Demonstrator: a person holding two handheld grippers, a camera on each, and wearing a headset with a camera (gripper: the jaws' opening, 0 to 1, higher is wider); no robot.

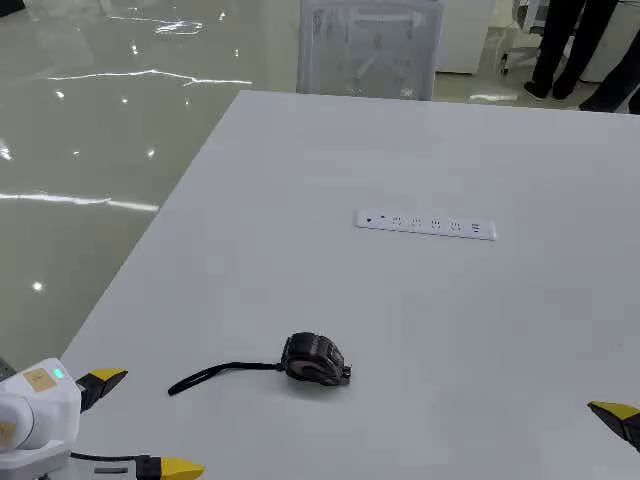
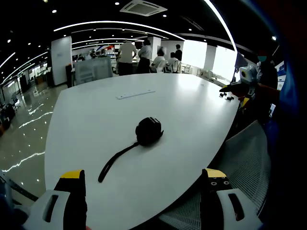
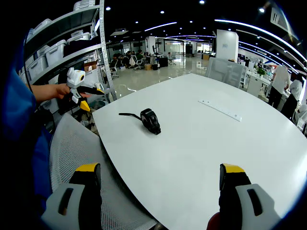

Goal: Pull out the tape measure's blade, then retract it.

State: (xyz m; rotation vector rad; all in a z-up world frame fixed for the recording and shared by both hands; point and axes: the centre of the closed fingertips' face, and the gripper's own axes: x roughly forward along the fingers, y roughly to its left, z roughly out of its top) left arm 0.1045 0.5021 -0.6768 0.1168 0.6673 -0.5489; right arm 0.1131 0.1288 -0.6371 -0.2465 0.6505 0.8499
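A: So, where is the tape measure (image 1: 317, 360) sitting?

B: On the white table (image 1: 420, 310), near the person's edge and a little left of the middle in the head view. Its blade is not yet pulled out. A black strap (image 1: 215, 376) trails from the case across the tabletop toward the left gripper's side.

A: And the grippers?

B: The left gripper (image 2: 143, 175) has its yellow-tipped jaws spread wide with nothing between them. It hangs off the near edge of the table, well apart from the tape measure. The right gripper (image 3: 160, 168) is likewise wide and holds nothing, out past the table's edge on the other side.

A: What lies between them and the tape measure?

B: Bare tabletop. In both gripper views a mesh chair back (image 3: 72, 143) sits just below the table's edge, close under the jaws.

A: Anything else on the table?

B: A white power strip (image 1: 425, 224) lies flat farther in, well beyond the tape measure and apart from it.

A: And around the table?

B: A pale chair (image 1: 368, 48) stands at the far end, with a glossy floor (image 1: 100, 120) to the left. People (image 2: 139, 55) stand beyond the far end in the left gripper view. Metal shelving (image 3: 72, 38) with bins rises behind the person in the right gripper view.
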